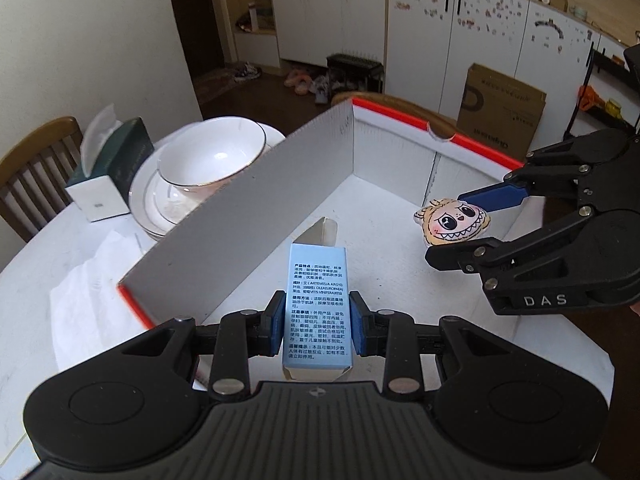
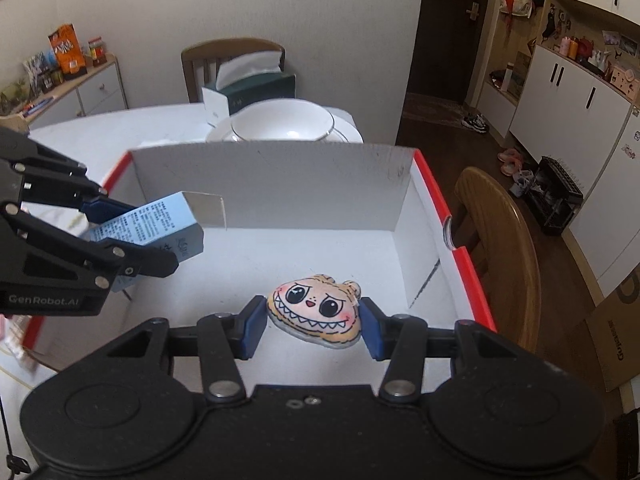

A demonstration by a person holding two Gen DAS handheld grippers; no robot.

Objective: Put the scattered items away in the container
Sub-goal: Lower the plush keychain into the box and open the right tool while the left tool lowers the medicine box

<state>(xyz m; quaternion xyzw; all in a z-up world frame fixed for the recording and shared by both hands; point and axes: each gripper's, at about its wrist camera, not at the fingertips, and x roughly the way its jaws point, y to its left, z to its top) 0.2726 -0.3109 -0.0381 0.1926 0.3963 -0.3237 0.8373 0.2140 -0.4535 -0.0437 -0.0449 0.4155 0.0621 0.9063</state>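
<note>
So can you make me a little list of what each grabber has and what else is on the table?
left gripper: shut on the light blue carton, held over the box
right gripper: shut on the cartoon-face plush, held over the box
container: white cardboard box with red rim, nothing else seen inside
beside the box: white bowl sitting on a white plate
also on the table: green and white tissue box, crumpled white paper
</note>
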